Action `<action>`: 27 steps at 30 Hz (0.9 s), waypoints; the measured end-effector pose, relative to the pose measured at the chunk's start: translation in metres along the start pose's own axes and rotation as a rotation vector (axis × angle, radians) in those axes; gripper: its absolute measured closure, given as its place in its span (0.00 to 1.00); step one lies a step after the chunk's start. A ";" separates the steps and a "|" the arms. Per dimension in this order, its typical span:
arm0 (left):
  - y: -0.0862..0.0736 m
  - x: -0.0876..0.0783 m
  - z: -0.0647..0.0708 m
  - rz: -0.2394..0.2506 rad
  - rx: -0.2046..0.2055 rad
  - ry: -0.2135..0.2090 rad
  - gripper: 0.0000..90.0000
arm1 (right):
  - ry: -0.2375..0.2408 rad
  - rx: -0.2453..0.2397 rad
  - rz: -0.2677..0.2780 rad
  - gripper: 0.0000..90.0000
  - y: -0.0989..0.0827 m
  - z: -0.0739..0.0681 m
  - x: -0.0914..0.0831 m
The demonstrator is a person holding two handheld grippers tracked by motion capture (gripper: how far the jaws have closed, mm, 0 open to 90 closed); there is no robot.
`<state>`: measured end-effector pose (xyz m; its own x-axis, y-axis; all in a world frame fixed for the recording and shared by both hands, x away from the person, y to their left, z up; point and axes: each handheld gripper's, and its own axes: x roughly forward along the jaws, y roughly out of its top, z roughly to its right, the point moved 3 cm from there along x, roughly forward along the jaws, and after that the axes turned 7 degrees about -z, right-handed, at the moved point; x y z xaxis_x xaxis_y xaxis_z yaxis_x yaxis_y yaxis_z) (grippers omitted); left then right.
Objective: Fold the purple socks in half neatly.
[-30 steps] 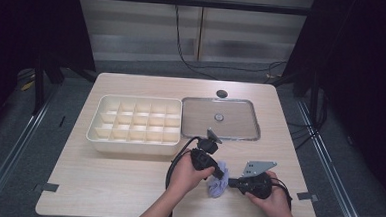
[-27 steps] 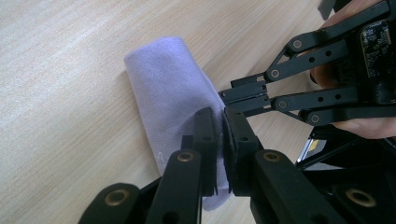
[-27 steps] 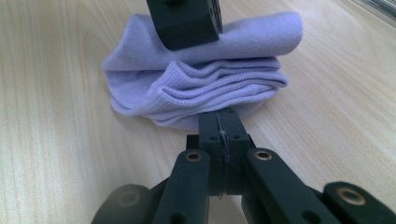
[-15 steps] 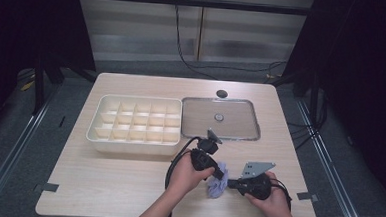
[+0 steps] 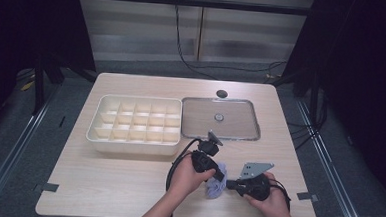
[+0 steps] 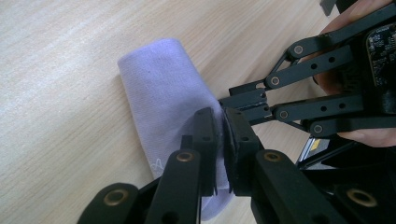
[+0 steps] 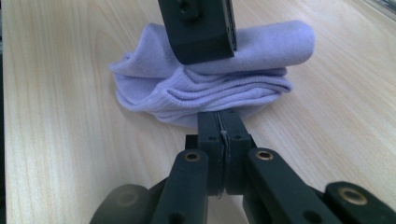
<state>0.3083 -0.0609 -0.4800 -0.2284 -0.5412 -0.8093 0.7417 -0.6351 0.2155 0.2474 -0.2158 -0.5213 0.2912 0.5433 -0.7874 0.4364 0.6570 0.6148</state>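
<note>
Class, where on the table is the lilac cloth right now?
In the high view the lilac cloth lies near the table's front edge, right of centre, pinched between the left tool and right tool, below the white divided tray.

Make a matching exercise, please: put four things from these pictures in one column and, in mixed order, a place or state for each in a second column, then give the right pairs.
Column one:
1. lavender cloth
2. divided tray
3. metal tray
4. right claw

Column two:
A. flat and shiny, at the table's far right
B. shut on the cloth's folded edge
C. cream, many small compartments, all bare
D. bunched on the wood between both hands

Pairs: 1-D, 2-C, 3-A, 4-B
</note>
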 end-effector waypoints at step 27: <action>0.002 0.003 0.007 0.000 0.024 0.004 0.93 | -0.003 0.008 -0.006 1.00 0.000 0.002 -0.001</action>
<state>0.3046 -0.0682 -0.4782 -0.2258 -0.5395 -0.8111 0.7264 -0.6480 0.2288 0.2486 -0.2168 -0.5208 0.2913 0.5375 -0.7913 0.4447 0.6563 0.6095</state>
